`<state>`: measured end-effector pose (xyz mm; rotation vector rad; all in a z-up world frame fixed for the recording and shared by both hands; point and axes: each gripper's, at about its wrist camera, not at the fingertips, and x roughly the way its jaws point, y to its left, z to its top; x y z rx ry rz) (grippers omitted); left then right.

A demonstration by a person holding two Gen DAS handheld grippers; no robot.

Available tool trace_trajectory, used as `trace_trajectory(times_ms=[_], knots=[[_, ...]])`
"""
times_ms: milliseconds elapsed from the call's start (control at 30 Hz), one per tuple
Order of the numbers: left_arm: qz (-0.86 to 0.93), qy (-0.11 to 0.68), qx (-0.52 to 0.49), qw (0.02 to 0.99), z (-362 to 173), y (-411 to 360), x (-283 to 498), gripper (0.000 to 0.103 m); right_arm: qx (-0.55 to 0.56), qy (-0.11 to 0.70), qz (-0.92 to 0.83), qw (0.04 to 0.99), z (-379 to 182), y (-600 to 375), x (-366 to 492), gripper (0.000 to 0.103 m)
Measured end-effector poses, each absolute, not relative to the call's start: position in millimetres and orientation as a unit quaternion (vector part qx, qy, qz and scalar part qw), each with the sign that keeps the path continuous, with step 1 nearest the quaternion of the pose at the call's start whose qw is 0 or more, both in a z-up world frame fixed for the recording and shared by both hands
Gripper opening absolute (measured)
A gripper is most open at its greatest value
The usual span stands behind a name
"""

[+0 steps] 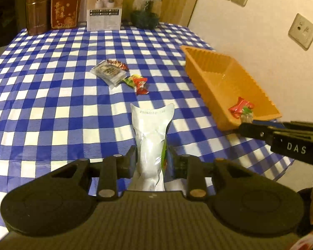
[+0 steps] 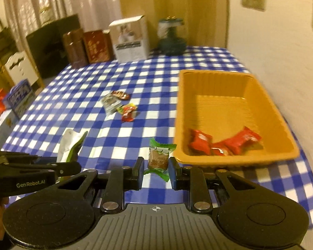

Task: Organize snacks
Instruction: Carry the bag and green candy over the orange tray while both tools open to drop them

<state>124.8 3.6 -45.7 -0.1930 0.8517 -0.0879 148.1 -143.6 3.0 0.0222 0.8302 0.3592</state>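
My left gripper [image 1: 151,158] is shut on a white and green snack pouch [image 1: 151,137], held above the checked tablecloth; the pouch also shows in the right wrist view [image 2: 70,145]. My right gripper [image 2: 156,166] is shut on a small green-edged wrapped candy [image 2: 159,156], held just left of the orange tray [image 2: 235,158]. The tray [image 1: 200,66] holds red snack packets [image 2: 225,142]. Loose snacks lie mid-table: a clear packet [image 1: 109,73], a dark red packet [image 1: 118,64] and small red and yellow candies [image 1: 137,82].
Boxes [image 1: 105,7], two brown tins [image 1: 36,10] and a glass jar [image 1: 147,9] stand along the table's far edge. A wall with sockets runs along the right [image 1: 302,30]. Boxes sit off the table's left side [image 2: 18,95].
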Motion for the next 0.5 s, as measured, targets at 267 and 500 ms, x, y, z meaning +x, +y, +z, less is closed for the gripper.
trace_trajectory(times_ms=[267, 500], knots=[[-0.054, 0.392, -0.093, 0.914, -23, -21, 120, 0.027, 0.04, 0.387, 0.149, 0.909, 11, -168, 129, 0.025], [-0.077, 0.383, -0.095, 0.916, -10, -42, 126, 0.027, 0.05, 0.372, 0.134, 0.917, 19, -185, 123, 0.025]])
